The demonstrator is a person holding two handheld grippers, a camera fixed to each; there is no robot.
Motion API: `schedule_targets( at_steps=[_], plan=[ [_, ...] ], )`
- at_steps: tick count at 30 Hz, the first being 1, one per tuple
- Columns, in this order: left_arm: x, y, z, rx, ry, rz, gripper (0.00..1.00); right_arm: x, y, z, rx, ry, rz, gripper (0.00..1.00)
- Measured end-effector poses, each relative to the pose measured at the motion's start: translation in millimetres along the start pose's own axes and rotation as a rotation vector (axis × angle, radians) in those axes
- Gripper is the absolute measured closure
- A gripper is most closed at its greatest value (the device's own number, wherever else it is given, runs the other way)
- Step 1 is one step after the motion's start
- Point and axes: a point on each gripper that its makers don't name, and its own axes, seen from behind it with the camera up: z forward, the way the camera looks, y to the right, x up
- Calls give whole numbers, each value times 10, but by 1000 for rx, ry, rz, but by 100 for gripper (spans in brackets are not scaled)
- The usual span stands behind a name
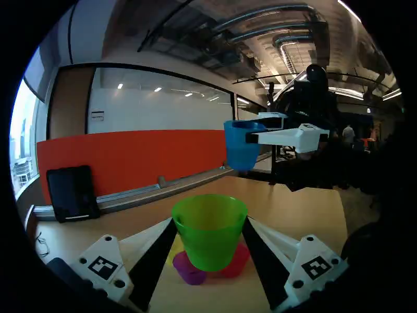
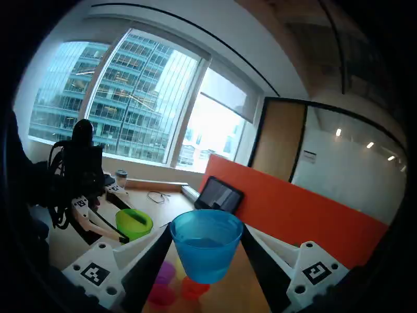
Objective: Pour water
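Note:
A green cup (image 1: pixel 209 230) stands upright between my left gripper's fingers, and the left gripper (image 1: pixel 208 245) is shut on it above the wooden table (image 1: pixel 292 208). Farther off to the upper right hangs a blue cup (image 1: pixel 241 144), upright, held by the right gripper (image 1: pixel 260 136). In the right gripper view the blue cup (image 2: pixel 206 250) has water in it, and my right gripper (image 2: pixel 206 261) is shut on it. There the green cup (image 2: pixel 134 223) sits lower left, held by the left gripper (image 2: pixel 121 236).
Several small coloured cups lie on the table under the grippers: purple (image 1: pixel 188 267), red (image 1: pixel 234 261), and magenta (image 2: pixel 166 274). A dark tablet (image 1: pixel 72 193) leans on the orange partition (image 1: pixel 135 151). A cable (image 2: pixel 156 196) lies near the window.

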Motion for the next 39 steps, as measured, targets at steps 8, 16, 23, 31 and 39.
schedule_targets(
  at_steps=[8,16,23,31,39],
  plan=[
    [-45,62,54,-16,-8,3,14,180,24,120,5,11,-102,7],
    [-36,101,103,-33,-12,6,14,333,48,201,7,23,-191,7],
    [-32,136,133,-39,-17,15,14,435,105,268,-4,33,-281,7],
    [-12,172,173,-51,-17,24,14,525,124,333,-9,43,-382,7],
    [21,206,203,-61,-14,36,14,605,171,385,-14,41,-499,7]
  ],
)
